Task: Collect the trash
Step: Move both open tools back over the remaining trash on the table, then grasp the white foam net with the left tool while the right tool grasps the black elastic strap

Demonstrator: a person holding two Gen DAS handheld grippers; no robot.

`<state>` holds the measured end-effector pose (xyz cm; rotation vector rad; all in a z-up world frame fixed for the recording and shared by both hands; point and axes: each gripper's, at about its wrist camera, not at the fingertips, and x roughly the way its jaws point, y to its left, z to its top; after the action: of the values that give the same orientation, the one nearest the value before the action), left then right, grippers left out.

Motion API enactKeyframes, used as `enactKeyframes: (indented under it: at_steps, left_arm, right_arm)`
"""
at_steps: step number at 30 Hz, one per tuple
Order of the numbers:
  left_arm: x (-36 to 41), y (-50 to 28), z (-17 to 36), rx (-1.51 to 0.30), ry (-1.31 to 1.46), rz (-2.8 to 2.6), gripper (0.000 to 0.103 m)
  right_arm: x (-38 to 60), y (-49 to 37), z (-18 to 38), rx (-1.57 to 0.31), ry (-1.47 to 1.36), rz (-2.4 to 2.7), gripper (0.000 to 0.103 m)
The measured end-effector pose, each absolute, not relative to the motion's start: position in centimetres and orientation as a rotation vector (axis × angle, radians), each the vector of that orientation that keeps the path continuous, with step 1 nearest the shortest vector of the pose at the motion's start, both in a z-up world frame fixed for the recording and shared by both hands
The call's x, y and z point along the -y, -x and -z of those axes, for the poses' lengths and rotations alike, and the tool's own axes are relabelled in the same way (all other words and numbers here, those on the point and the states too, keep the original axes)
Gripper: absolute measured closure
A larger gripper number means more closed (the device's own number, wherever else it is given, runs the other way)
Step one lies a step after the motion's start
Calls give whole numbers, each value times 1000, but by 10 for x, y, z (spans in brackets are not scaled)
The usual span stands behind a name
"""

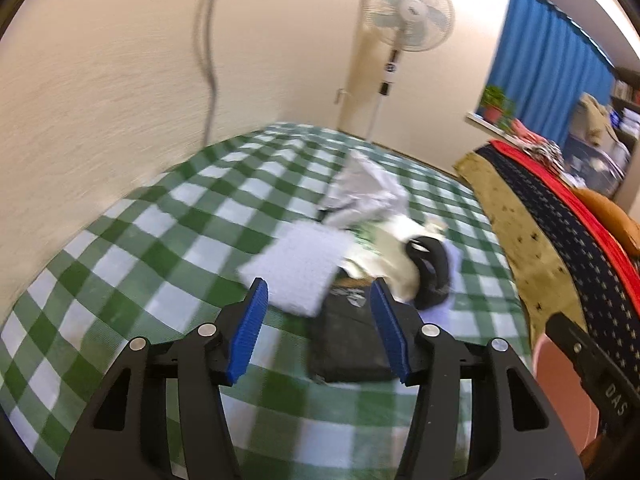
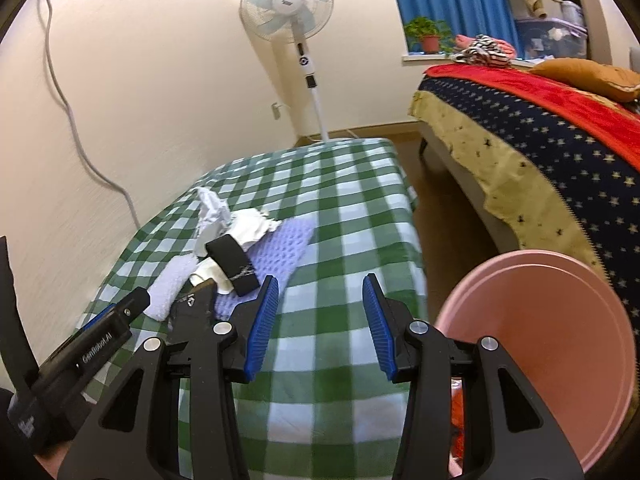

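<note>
A pile of trash lies on the green checked tablecloth (image 1: 120, 240): crumpled white paper (image 1: 360, 188), a white textured cloth (image 1: 300, 268), a black band (image 1: 428, 272) and a flat black pouch (image 1: 348, 344). My left gripper (image 1: 318, 326) is open, low over the table, with the pouch between its blue pads. In the right wrist view the pile shows at left, with the paper (image 2: 212, 216), the band (image 2: 234, 264) and a lilac cloth (image 2: 280, 248). My right gripper (image 2: 318, 320) is open and empty over the tablecloth (image 2: 340, 208). A pink bin (image 2: 560, 352) stands to its right.
A bed (image 2: 540, 140) with a starred navy cover and red blanket stands to the right, with floor between it and the table. A standing fan (image 2: 296, 40) is at the far wall. The wall runs along the table's left side. The left gripper's body (image 2: 80, 352) shows at lower left.
</note>
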<state>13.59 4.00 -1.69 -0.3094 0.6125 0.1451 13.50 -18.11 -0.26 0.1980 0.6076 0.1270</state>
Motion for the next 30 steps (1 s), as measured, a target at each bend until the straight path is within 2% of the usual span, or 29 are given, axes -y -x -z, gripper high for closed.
enactKeyframes:
  at_steps: [9, 15, 22, 24, 27, 30]
  left_arm:
    - [-75, -149, 33, -670, 391, -200, 50]
    - [-80, -156, 38, -696, 401, -199, 50]
    - [-85, -166, 47, -729, 422, -197, 50]
    - [-84, -168, 47, -740, 419, -197, 46]
    - [-86, -172, 51, -763, 432, -192, 46]
    - [-84, -176, 54, -783, 427, -183, 41]
  right_arm:
    - [150, -167, 19, -649, -187, -209, 58]
    - [136, -186, 27, -681, -183, -244, 54]
    - [125, -205, 36, -725, -184, -292, 53]
    - [123, -208, 37, -732, -183, -303, 53]
    - [120, -211, 40, -759, -178, -307, 53]
    - [122, -214, 43, -776, -191, -311, 58]
